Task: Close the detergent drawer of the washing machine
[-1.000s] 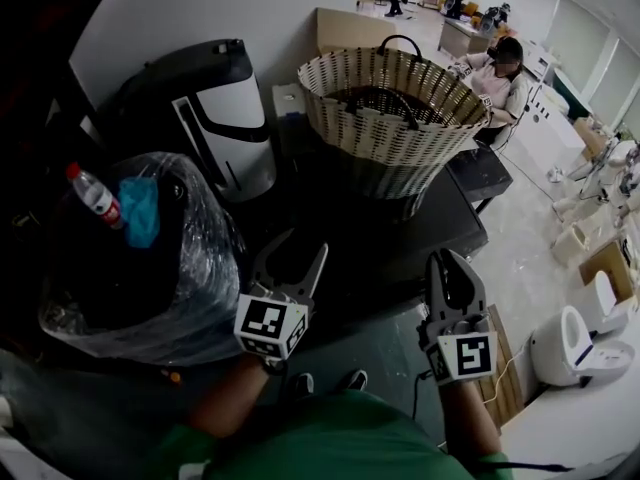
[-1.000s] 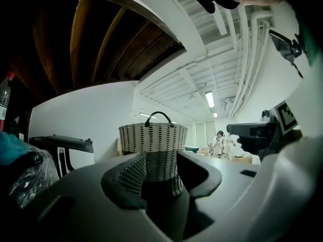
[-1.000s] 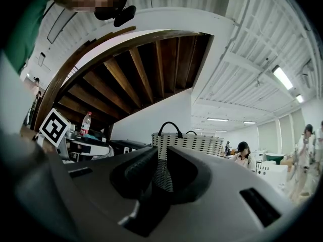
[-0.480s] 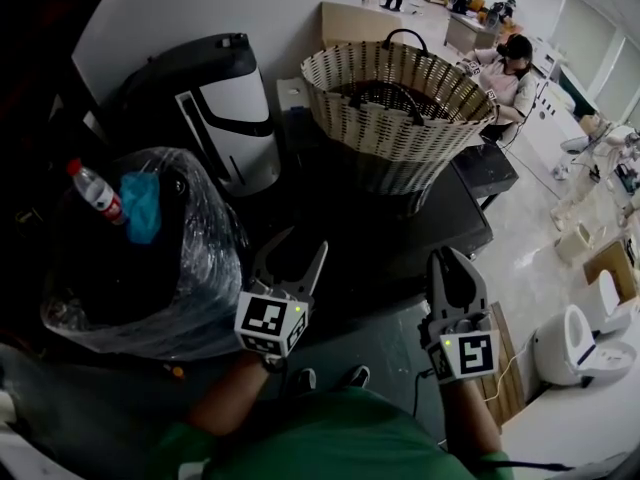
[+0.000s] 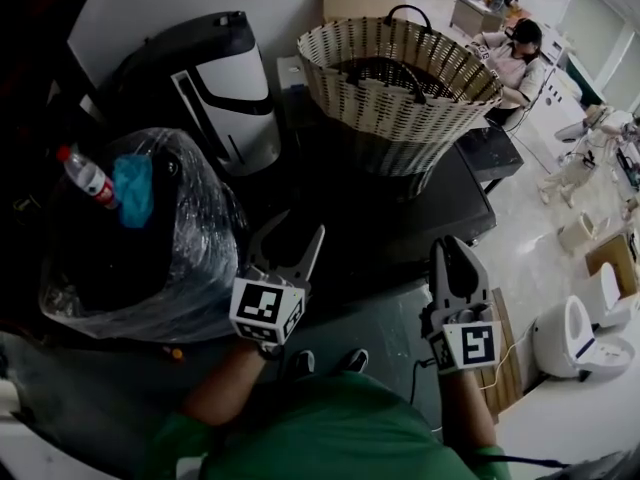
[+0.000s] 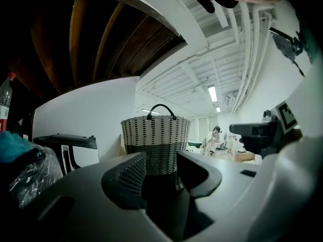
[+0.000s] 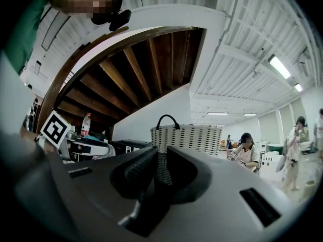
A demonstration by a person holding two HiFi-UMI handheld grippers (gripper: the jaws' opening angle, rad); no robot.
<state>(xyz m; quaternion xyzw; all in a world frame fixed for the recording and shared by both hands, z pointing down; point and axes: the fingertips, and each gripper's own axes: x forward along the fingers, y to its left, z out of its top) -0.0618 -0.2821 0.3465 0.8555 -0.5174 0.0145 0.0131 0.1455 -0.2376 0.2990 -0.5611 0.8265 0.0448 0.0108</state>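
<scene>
No detergent drawer shows in any view. My left gripper (image 5: 297,231) is low in the head view with its jaws spread open and nothing between them. It points level toward the woven basket (image 5: 400,78). My right gripper (image 5: 452,246) is beside it at the right, jaws close together and empty. The basket stands on a dark flat-topped unit (image 5: 440,218). In the left gripper view the basket (image 6: 155,132) shows beyond the open left gripper (image 6: 161,163). In the right gripper view the basket (image 7: 189,135) appears through the thin slit of the right gripper (image 7: 160,158).
A black and white appliance (image 5: 215,88) stands at the back left. A bin with a clear plastic bag (image 5: 150,258) holds a bottle (image 5: 88,178) and blue cloth. A person (image 5: 510,53) sits at the far right. White fixtures (image 5: 580,338) stand on the floor at the right.
The head view has shifted a little, so the basket sits higher in the frame. Both grippers keep about the same places, and neither's jaws have changed.
</scene>
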